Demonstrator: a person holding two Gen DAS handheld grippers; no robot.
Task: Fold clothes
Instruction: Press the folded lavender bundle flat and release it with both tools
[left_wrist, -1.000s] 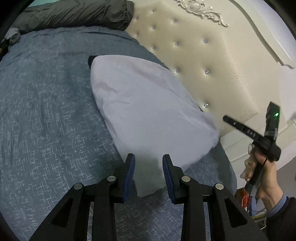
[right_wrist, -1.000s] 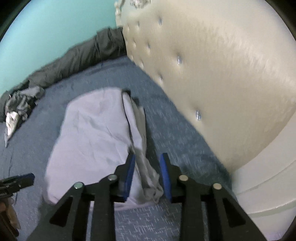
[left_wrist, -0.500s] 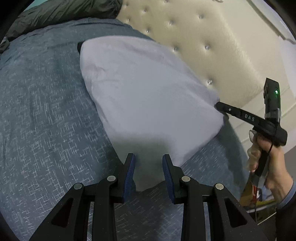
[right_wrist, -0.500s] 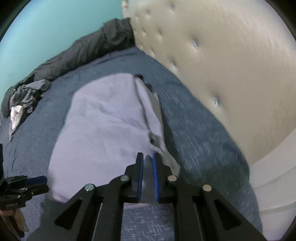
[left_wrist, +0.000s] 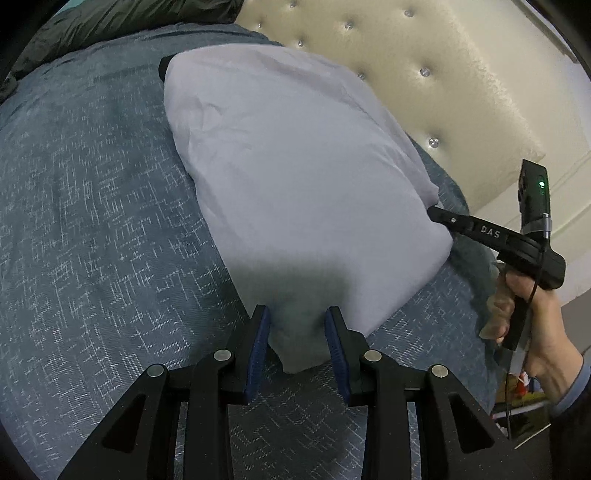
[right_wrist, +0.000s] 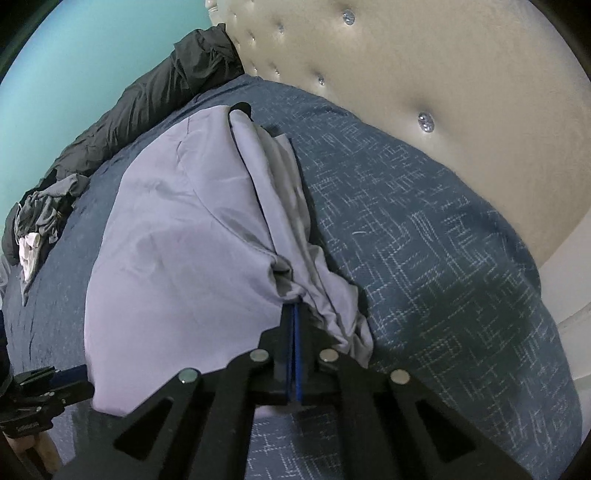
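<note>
My right gripper (right_wrist: 294, 314) pinches the lavender garment (right_wrist: 177, 236) at its bunched lower-centre edge; my left gripper (left_wrist: 297, 332) gapes empty around the opposite corner.

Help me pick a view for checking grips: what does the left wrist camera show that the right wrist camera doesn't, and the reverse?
Only the left wrist view shows the left gripper open around a corner of the lilac garment, and the hand holding the right gripper.

Only the right wrist view shows the right gripper shut on the garment's bunched edge, a turquoise wall, and a pile of crumpled clothes.

Both show the garment, the blue bedspread, the tufted headboard and a dark jacket.
</note>
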